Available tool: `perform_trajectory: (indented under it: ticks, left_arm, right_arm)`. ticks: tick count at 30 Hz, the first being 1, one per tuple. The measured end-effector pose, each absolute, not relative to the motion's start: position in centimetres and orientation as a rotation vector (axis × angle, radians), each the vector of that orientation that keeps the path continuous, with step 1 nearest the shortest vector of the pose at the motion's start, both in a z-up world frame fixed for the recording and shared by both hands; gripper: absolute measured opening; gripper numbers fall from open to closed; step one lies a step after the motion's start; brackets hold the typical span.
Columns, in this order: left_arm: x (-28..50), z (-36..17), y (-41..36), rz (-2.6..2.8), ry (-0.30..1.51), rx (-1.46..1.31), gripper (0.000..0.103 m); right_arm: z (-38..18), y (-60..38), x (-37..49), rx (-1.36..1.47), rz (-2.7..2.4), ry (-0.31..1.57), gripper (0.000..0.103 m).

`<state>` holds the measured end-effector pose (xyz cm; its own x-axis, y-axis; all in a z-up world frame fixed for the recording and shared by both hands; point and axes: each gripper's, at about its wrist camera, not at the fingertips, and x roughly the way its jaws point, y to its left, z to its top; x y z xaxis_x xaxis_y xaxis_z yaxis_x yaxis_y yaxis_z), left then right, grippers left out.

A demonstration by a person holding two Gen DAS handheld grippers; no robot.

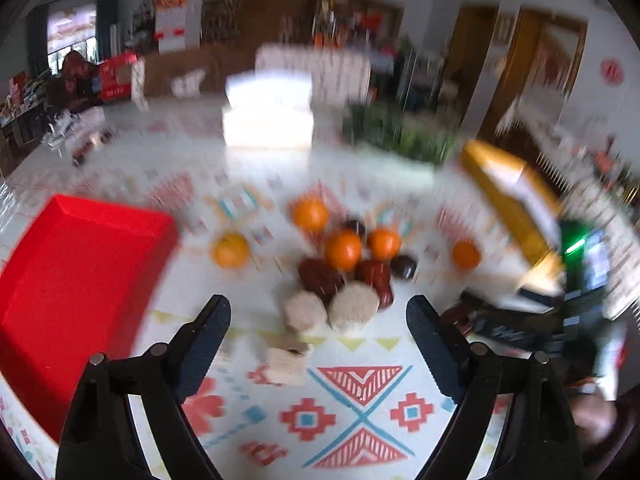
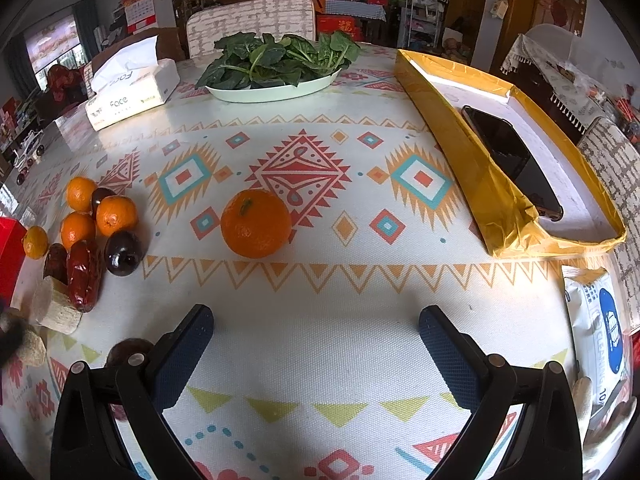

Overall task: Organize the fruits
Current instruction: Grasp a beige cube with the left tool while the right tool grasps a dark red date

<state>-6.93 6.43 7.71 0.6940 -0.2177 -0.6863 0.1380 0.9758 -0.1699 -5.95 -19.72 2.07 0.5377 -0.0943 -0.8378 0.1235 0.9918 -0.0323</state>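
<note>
Patterned tablecloth (image 2: 320, 312) covers the table; oranges and dark fruit (image 1: 348, 256) cluster at twelve o'clock of the left gripper (image 1: 318, 316). Both it and the right gripper (image 2: 316, 332) gape wide, empty, a lone orange (image 2: 256, 224) at eleven o'clock of the right.

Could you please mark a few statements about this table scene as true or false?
1. The right gripper holds an orange. False: its jaws are open and empty; the lone orange lies on the tablecloth ahead of it.
2. A phone lies inside the gold box. True.
3. The plate holds bananas. False: it holds leafy greens.
4. The left gripper is open with nothing between its fingers. True.
5. A red box sits left of the fruit pile. True.
</note>
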Motion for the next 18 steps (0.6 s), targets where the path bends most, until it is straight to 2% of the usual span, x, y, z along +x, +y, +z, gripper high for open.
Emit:
perform_trajectory:
  ticks: [3,10,12,16,18]
  left_arm:
    - [-9.7,10.3,10.2,-0.189,0.721,-0.162,0.089]
    - [-13.2,10.8,15.8,-0.142,0.641,-0.216,0.091]
    - [-13.1,10.0,16.3,-0.166,0.628,-0.236,0.094]
    - [-12.5,8.1,16.2,-0.131,0.703,-0.238,0.094]
    - [-12.8,7.7,15.6,-0.131,0.692,-0.224,0.094]
  right_arm:
    - [2.1,-19.7,-5.9,0.028,-0.119,0.998,0.103]
    - [2.4,-19.8,-5.9,0.009,-0.122,1.029,0.101]
    - [4.1,-19.5,-7.5,0.004,-0.128,0.944,0.099]
    - [7.3,-17.8,-11.9,-0.011,-0.066,0.759,0.099]
    - [7.5,-17.3,-13.1,0.037,0.009,0.757,0.099]
